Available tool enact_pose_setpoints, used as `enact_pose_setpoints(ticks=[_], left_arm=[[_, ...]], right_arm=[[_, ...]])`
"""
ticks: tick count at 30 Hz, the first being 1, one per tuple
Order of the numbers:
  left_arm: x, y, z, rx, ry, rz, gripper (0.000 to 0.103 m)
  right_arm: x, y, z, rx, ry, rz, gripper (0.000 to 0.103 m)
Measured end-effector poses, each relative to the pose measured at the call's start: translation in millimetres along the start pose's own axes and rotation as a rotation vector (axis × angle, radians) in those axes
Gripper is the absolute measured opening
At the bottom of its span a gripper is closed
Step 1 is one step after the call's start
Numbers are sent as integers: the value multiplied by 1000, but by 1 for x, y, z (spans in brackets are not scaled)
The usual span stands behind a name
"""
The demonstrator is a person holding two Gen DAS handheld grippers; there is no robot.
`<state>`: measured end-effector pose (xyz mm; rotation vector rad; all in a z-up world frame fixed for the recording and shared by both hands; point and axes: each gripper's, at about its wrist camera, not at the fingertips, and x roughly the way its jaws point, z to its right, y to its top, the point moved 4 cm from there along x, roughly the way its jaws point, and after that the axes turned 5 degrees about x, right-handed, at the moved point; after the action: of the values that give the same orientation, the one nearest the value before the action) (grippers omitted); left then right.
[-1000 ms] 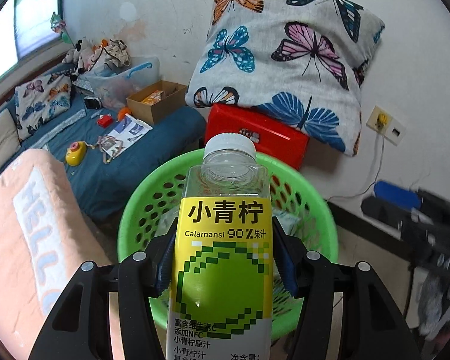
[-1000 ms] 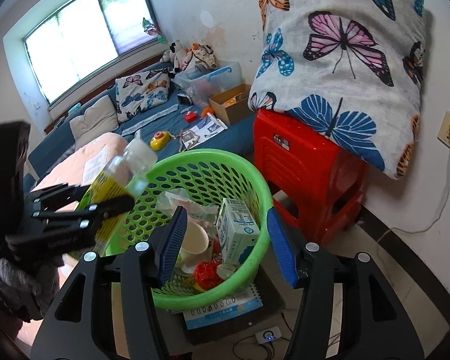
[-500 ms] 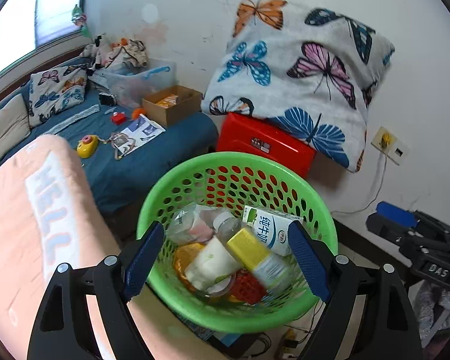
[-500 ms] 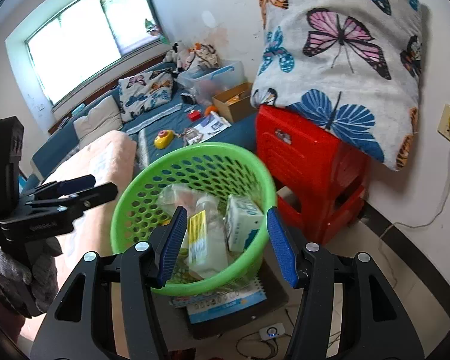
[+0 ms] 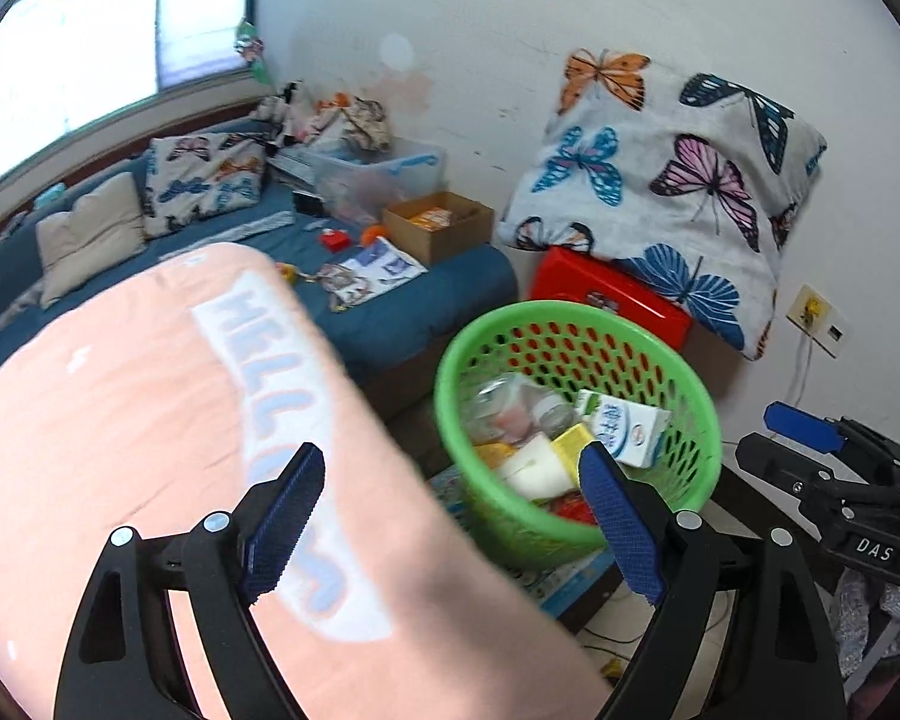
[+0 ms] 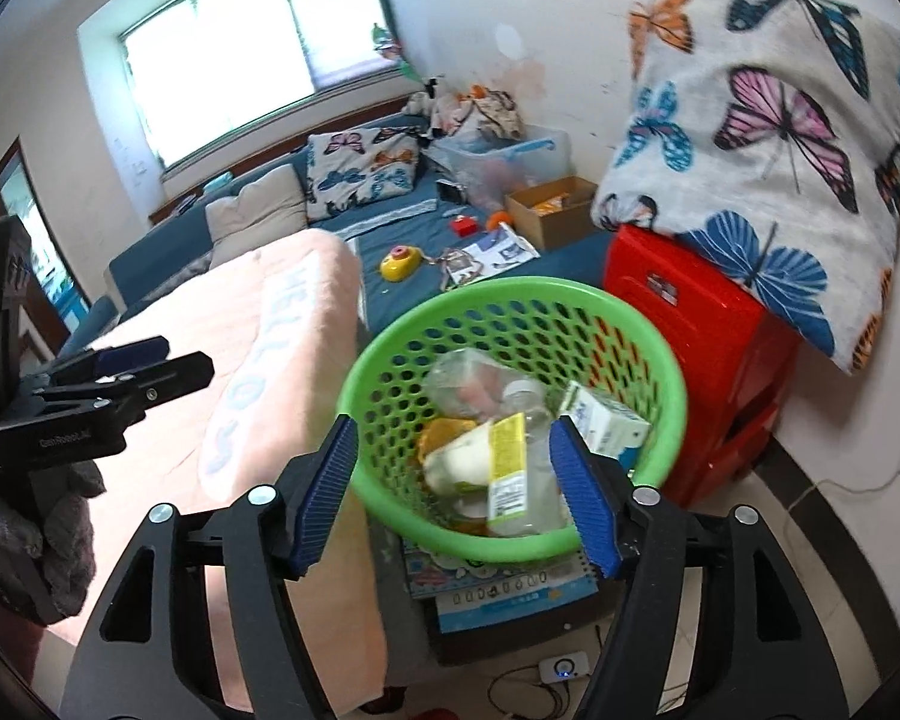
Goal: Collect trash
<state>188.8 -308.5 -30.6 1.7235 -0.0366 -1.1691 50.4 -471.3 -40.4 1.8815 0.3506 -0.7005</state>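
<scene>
Right wrist: both hand-held grippers [image 6: 453, 489] [image 5: 450, 519] spread, empty; green basket [image 6: 390, 354] beside red stool [image 6: 708, 324].

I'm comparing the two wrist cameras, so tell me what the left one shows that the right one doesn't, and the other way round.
Only the left view shows the wall socket and the right gripper from the side. Only the right view shows the yellow toy, the white device on the floor and the left gripper. Both show the green basket of trash, red stool, butterfly pillow and pink blanket.
</scene>
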Motion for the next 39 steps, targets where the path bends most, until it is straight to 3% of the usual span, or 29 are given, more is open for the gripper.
enact_pose_setpoints(ticks=[15, 24, 39], left_arm=[[-81, -52, -65, -98, 121, 42, 94], [-119, -85, -99, -160, 228, 55, 95], [-146, -129, -125, -271, 305, 54, 95]], right_arm=[[-10, -19, -78, -84, 53, -1, 89], [-13, -29, -106, -121, 63, -15, 92], [-15, -51, -138, -187, 92, -29, 94]])
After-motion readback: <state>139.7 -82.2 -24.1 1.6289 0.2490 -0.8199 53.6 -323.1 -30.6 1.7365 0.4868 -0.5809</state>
